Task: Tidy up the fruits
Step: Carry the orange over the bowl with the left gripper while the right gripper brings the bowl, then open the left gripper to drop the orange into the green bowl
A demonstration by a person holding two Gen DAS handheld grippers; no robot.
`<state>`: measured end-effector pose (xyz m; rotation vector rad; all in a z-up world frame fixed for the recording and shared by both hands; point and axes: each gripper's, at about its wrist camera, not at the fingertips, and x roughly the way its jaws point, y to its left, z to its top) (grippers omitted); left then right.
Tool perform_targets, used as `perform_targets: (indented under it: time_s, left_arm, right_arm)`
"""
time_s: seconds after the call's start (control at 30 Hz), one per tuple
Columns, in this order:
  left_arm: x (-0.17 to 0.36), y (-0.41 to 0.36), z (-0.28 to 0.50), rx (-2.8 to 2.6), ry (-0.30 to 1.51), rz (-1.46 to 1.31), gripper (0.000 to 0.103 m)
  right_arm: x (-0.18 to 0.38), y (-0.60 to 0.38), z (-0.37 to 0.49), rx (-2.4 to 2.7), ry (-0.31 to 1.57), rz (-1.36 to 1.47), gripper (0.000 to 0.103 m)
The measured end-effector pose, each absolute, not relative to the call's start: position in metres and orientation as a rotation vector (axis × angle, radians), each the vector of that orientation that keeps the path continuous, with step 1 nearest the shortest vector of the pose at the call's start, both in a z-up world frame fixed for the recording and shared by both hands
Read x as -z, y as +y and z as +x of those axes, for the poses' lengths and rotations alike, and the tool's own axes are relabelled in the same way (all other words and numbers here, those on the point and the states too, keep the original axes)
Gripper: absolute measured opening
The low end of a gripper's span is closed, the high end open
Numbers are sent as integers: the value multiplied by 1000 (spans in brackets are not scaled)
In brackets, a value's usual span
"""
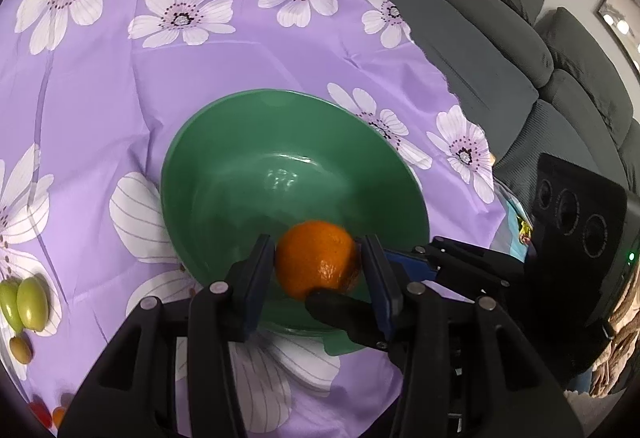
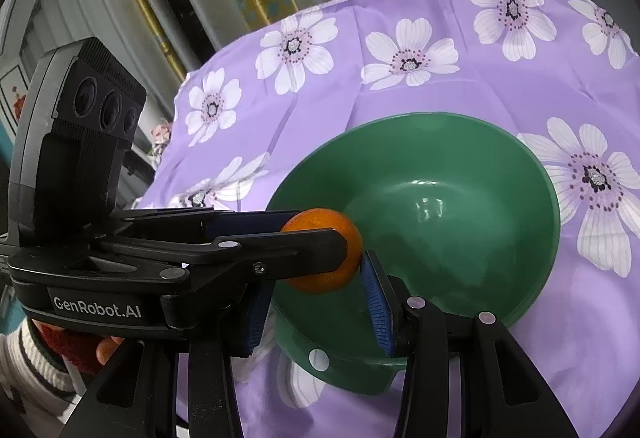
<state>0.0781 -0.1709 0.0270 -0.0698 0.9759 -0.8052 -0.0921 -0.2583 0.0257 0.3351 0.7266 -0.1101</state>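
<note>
An orange (image 1: 316, 258) hangs over the near side of a green bowl (image 1: 280, 94) on the purple flowered cloth. My left gripper (image 1: 318, 254) has its blue pads pressed on the fruit's left and right sides. My right gripper (image 1: 348, 278) reaches in from the right, one black finger across the orange's near side. In the right wrist view the orange (image 2: 324, 258) sits at the tips of my right gripper (image 2: 316, 270) above the bowl (image 2: 440, 116). Its right pad touches the fruit and its left pad is hidden. My left gripper (image 2: 320, 234) clamps the fruit from above and in front.
Two green fruits (image 1: 28, 302), a small brown one (image 1: 20, 348) and small red pieces (image 1: 44, 412) lie at the cloth's left edge. A grey sofa (image 1: 480, 38) stands past the table's right edge. A gloved hand (image 2: 80, 350) holds the left gripper.
</note>
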Motion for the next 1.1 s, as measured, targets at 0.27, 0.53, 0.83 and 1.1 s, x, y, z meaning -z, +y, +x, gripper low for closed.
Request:
perform_targets:
  time_s: [0.27,0.53,0.83,1.1]
  left_arm:
    - [-39,-151,76,778,946,-121,48]
    - [-49,-88,62,637,897,-157,53]
    - [-40,-3,42,429,893,-224,53]
    - [-21,50,19,288,929,-291,63]
  right_arm:
    - [-31,-259,-102,132,718,335,46]
    - [-45,-261,-117,142,679,349,46]
    - [-56,-243,-112,85,650,312,46]
    - [-51,-208,-96,-24,679,249,51]
